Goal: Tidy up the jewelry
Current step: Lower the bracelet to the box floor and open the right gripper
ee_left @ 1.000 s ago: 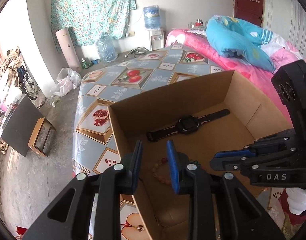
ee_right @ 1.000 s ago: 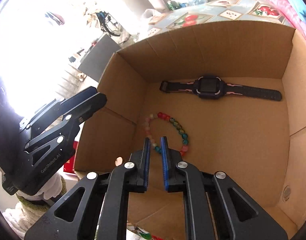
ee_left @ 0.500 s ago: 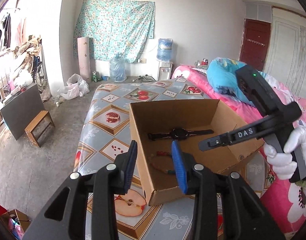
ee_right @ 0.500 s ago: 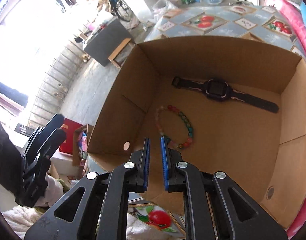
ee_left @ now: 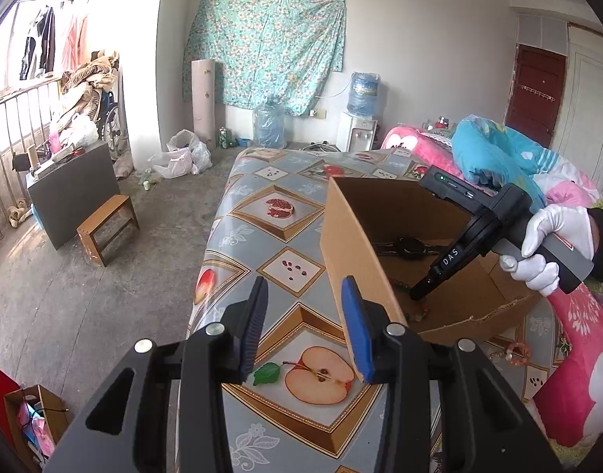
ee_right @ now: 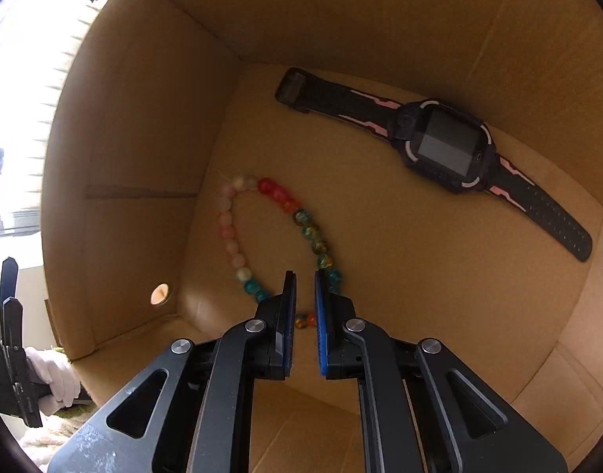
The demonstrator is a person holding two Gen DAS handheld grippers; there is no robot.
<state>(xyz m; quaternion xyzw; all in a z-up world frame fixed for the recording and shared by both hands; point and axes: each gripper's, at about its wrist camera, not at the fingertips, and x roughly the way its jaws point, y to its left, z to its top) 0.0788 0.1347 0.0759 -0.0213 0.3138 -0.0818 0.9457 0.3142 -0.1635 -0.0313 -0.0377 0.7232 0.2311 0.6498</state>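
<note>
The right wrist view looks steeply down into a cardboard box (ee_right: 380, 31), filling the frame with its brown floor and walls. On that floor lies a bead bracelet (ee_right: 269, 232), a loop of pink, red, green and teal beads, at the centre. A black watch (ee_right: 447, 146) with pink strap markings lies flat toward 2 o'clock, apart from the bracelet. The right hand-held gripper (ee_right: 304, 303) points down over the bracelet's near end. Its jaws have just been narrowing and stand almost together with a slim gap; a couple of beads show through the gap below, but whether the pads touch them cannot be told. At 8 o'clock, outside the box wall, a white-gloved hand (ee_right: 55, 374) holds the other tool.

The left wrist view shows what the first cannot: the box (ee_left: 352, 244) stands on a tabletop (ee_left: 269, 244) covered in a fruit-patterned cloth, in a room with a floral sheet (ee_left: 269, 47) on the far wall at 12 o'clock and a bed with pink and blue bedding (ee_left: 498, 149) at 2 o'clock. The left hand-held gripper (ee_left: 307, 323) hangs over the cloth outside the box, jaws apart after just widening, nothing between them. Its right finger stands just in front of the box's near corner. At 3 o'clock a white-gloved hand (ee_left: 545, 244) aims the right hand-held gripper (ee_left: 417, 295) down inside the box, whose wall hides most of the bracelet here.
</note>
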